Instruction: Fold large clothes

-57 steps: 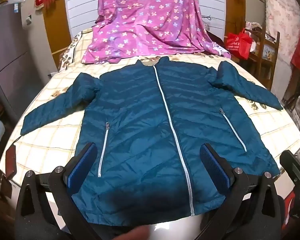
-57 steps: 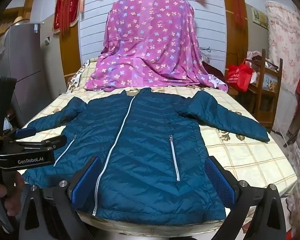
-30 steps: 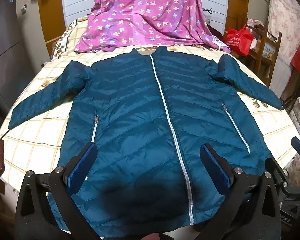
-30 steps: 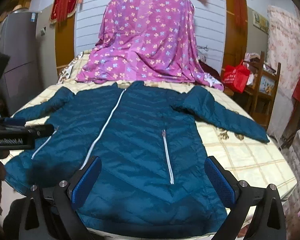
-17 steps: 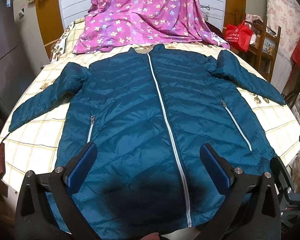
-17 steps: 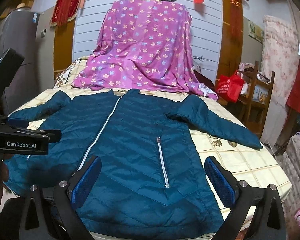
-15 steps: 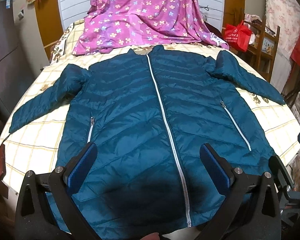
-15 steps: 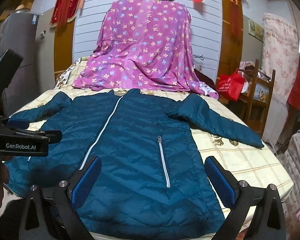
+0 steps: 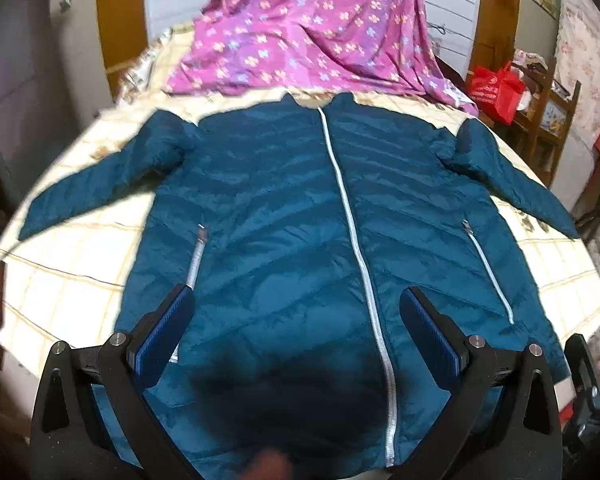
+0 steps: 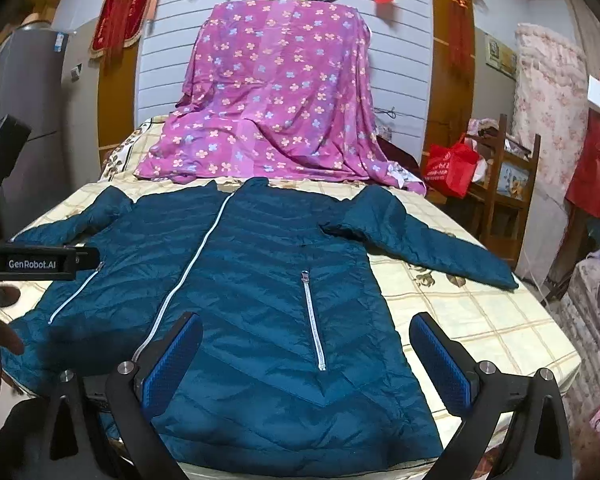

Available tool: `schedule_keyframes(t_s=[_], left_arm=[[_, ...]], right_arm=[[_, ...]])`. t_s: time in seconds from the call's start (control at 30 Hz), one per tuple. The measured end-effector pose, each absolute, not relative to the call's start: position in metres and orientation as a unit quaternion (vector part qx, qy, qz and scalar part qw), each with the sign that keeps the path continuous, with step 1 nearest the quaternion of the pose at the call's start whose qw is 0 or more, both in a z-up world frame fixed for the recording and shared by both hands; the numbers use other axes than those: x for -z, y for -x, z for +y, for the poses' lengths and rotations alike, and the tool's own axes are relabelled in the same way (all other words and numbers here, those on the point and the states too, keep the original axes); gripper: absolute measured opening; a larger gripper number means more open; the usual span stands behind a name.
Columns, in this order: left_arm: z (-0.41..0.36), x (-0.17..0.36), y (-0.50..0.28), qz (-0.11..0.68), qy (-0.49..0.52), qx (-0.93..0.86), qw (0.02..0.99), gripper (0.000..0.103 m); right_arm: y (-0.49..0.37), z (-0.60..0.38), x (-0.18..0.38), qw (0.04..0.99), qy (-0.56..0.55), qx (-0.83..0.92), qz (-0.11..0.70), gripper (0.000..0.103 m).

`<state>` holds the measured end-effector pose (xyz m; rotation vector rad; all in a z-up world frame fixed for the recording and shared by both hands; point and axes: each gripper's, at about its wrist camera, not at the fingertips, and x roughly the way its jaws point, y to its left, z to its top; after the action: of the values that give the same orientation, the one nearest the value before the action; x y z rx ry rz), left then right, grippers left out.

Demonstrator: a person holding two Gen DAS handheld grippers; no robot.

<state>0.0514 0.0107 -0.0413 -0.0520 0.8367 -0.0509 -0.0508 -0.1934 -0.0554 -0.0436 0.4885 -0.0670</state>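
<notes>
- Left wrist view: teal quilted puffer jacket (image 9: 284, 216) lies front-up and zipped on the bed (image 9: 60, 280), collar toward the far end, hem at the near edge, both sleeves spread outward.
- Left tongs (image 9: 296, 336): jaws wide apart, gripping nothing, held above the hem area left of the centre zip (image 9: 352, 216). This view is motion-blurred.
- Right wrist view: right tongs (image 10: 306, 356) likewise spread wide and empty, above the lower right panel, near the right pocket zip (image 10: 312, 320).
- Right sleeve (image 10: 428, 240) rests on the checked bedsheet, angled away from the body; left sleeve (image 9: 96, 184) mirrors it.
- Purple floral cloth (image 10: 276, 92) hangs beyond the collar, not touching the jacket body as far as can be seen.
- Judgement: folding has not begun; the garment is merely laid flat. The step in hand is the approach.
- Judgement: next move calls for each set of tongs to travel outward to a sleeve or side edge, close on the fabric and carry it across the body. Slippery padded shell may slide from a shallow pinch.
</notes>
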Motion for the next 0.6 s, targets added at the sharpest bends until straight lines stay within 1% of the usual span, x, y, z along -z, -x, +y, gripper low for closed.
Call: schedule_keyframes(t_s=[0.1, 0.23, 0.37, 0.47, 0.6], left_arm=[[0.018, 0.045, -0.05, 0.405, 0.036, 0.018, 0.913, 0.103], [0.015, 0.044, -0.046, 0.393, -0.004, -0.013, 0.919, 0.103], [0.013, 0.04, -0.039, 0.365, -0.026, -0.024, 0.93, 0.103], [0.013, 0.046, -0.039, 0.375, -0.03, 0.017, 0.926, 0.103], [0.022, 0.05, -0.04, 0.382, -0.009, 0.013, 0.924, 0.103]], right_arm=[[0.05, -0.2, 0.056, 0.969, 0.007, 0.038, 0.246, 0.103], [0.052, -0.202, 0.056, 0.969, 0.007, 0.043, 0.245, 0.103], [0.051, -0.201, 0.057, 0.968, 0.01, 0.042, 0.247, 0.103], [0.051, -0.2, 0.056, 0.968, 0.012, 0.043, 0.247, 0.103], [0.047, -0.196, 0.057, 0.967, 0.018, 0.037, 0.253, 0.103]])
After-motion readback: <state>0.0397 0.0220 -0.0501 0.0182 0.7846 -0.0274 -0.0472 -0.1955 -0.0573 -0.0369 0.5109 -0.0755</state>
